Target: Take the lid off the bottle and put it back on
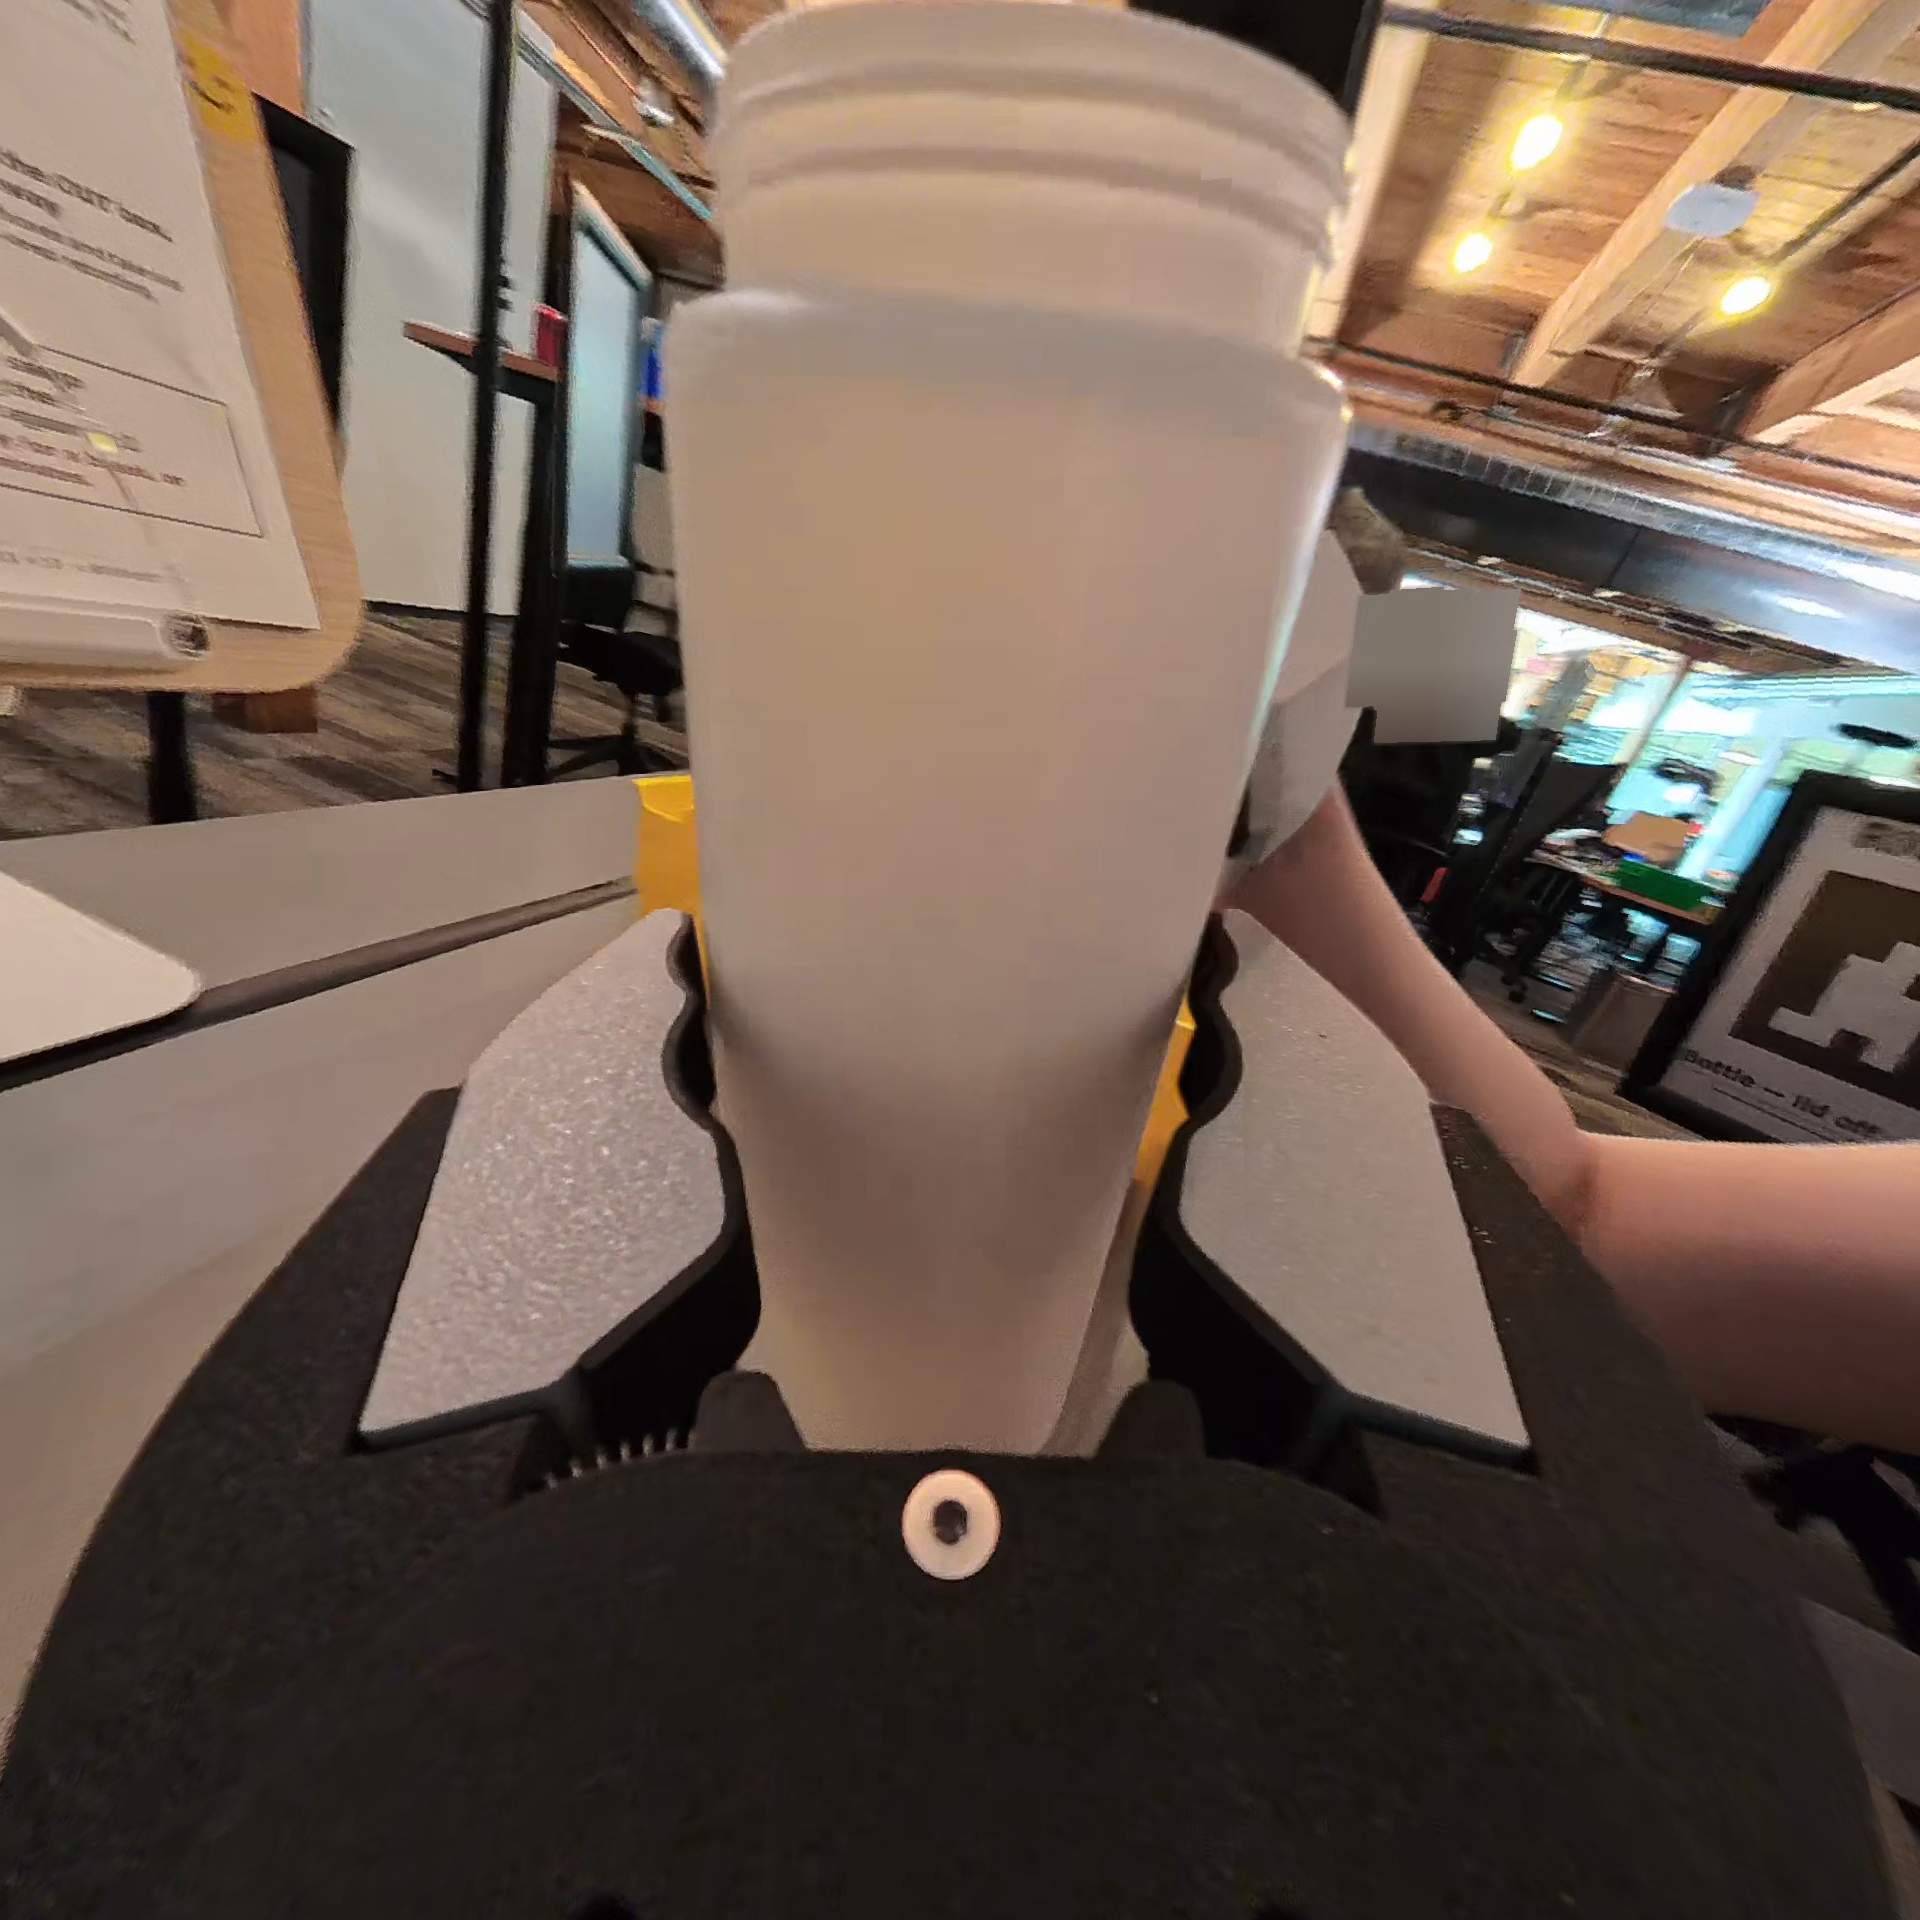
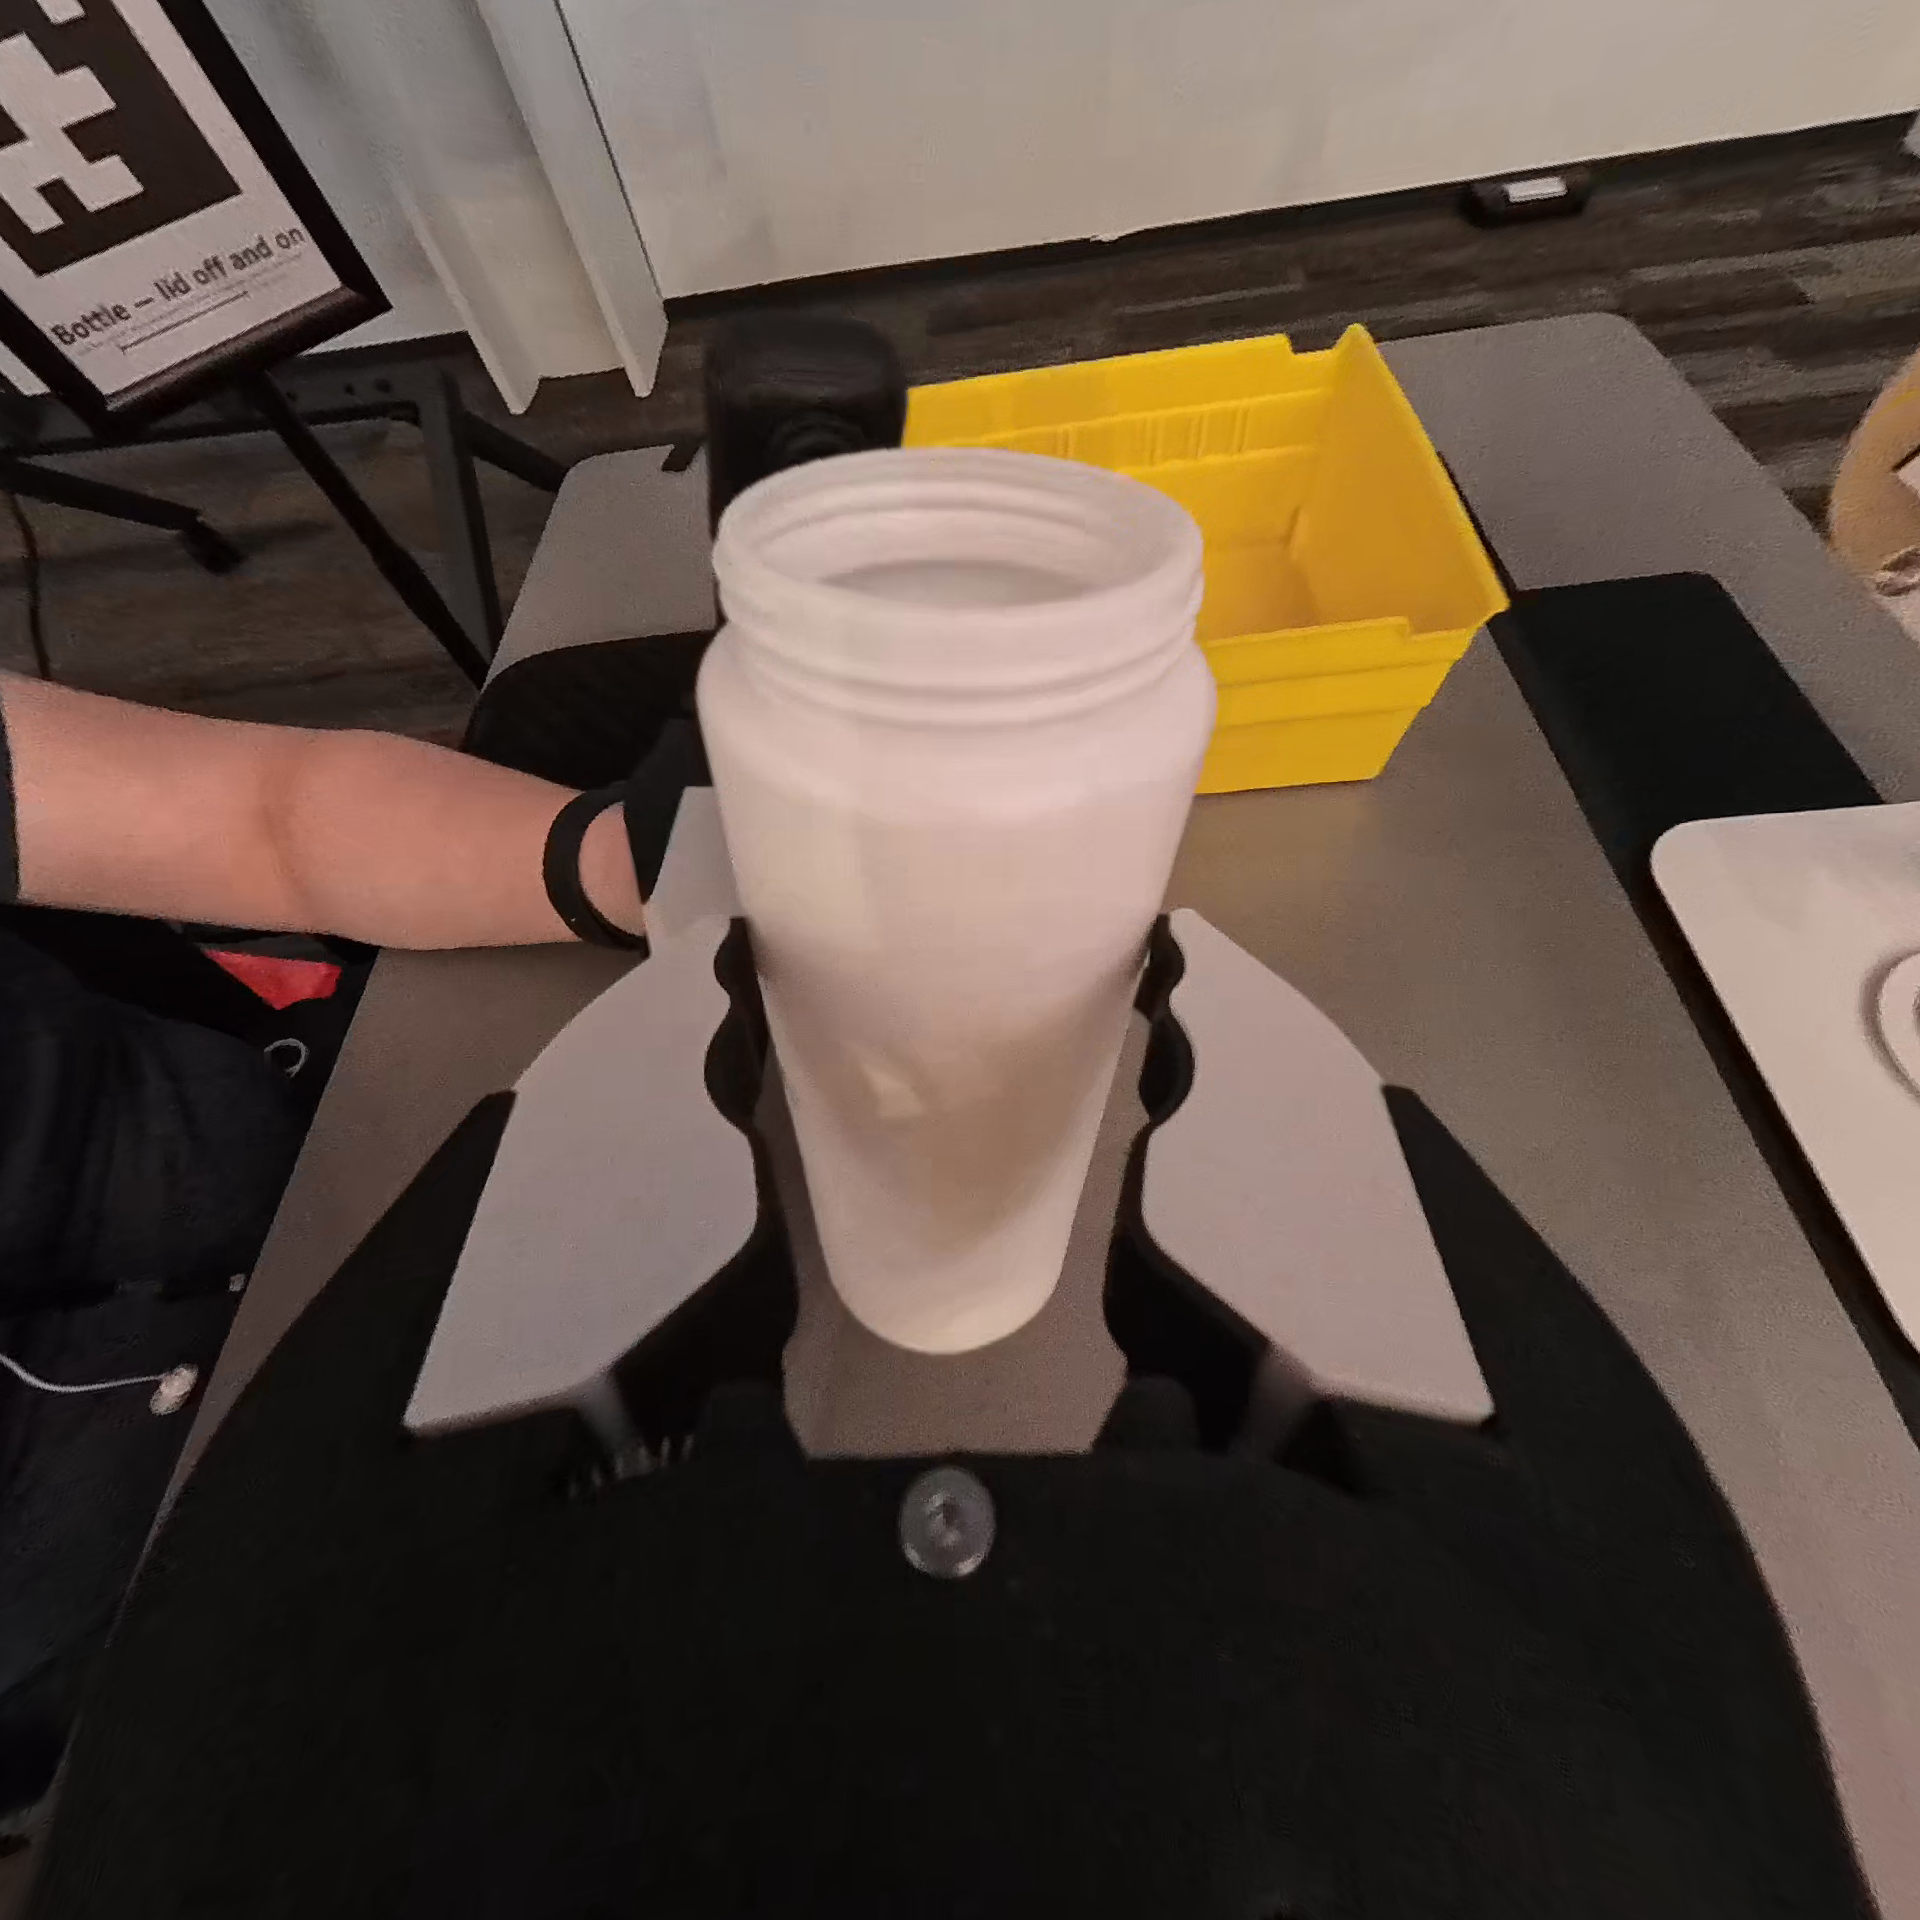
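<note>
The white plastic bottle, lid off, looks light, stiff and slick. Both grippers' fingers clamp its lower body; grip there, below the threads.

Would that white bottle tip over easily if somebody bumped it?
Probably, if freed: the bottle is tall and looks narrower toward its base. With its lid off, it looks empty, so likely light. Here both grippers, left and right, seem to clamp it.

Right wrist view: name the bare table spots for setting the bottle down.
Bare table lies between the yellow bin and the white slab. Left of the bottle is crowded by the forearm.
</note>
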The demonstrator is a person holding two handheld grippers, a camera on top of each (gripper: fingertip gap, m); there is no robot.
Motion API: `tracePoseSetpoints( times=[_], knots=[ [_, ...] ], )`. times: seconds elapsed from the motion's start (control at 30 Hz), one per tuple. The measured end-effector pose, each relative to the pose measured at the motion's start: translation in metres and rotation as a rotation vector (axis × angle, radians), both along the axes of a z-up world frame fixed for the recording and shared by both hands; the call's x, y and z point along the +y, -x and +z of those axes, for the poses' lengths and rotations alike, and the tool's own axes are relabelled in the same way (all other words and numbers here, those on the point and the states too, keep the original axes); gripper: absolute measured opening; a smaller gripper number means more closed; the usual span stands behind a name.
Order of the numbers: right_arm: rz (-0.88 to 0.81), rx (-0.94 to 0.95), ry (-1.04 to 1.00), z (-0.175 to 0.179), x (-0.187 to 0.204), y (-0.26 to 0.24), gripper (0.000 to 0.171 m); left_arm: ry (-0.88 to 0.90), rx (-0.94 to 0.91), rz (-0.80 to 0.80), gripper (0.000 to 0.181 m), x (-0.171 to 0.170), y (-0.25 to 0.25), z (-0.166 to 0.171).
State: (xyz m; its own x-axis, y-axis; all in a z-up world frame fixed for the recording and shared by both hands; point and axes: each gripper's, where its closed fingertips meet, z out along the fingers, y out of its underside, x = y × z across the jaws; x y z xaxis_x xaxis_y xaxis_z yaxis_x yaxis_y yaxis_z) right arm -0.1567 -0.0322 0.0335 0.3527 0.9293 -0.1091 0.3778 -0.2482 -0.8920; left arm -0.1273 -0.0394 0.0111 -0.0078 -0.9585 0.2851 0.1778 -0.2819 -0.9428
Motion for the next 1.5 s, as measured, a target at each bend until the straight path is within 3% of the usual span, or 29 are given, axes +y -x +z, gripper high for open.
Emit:
tracePoseSetpoints(
  times=[0.07,0.17,0.33,0.5,0.6,0.7,0.9,1.13,1.5],
  knots=[
    [-0.062,0.013,0.002,0.004,0.008,-0.01,0.073,-0.018,0.022,0.112,0.103,0.014,0.006,0.001],
    [-0.173,0.092,0.039,0.02,0.017,-0.031,0.073,-0.058,0.101,0.316,0.109,0.036,0.017,-0.001],
    [-0.423,0.161,0.004,0.054,0.022,-0.096,0.073,-0.246,0.304,0.668,0.093,0.06,0.039,-0.01],
    [-0.692,0.156,0.006,0.078,-0.007,-0.171,0.073,-0.383,0.506,0.878,0.088,0.073,0.052,-0.021],
    [-0.911,0.051,0.05,0.067,-0.024,-0.221,0.073,-0.407,0.541,0.878,0.087,0.071,0.047,-0.027],
    [-1.016,0.041,0.181,0.047,-0.038,-0.255,0.073,-0.398,0.56,0.86,0.087,0.071,0.043,-0.033],
    [-1.04,0.016,0.564,-0.033,-0.032,-0.289,0.073,-0.384,0.582,0.832,0.086,0.071,0.038,-0.041],
    [-0.943,0.079,0.927,-0.112,0.001,-0.28,0.073,-0.359,0.585,0.786,0.084,0.071,0.032,-0.049],
    [-0.998,-0.01,1.0,-0.155,0.017,-0.285,0.073,-0.378,0.615,0.755,0.083,0.067,0.026,-0.056]
  ],
)
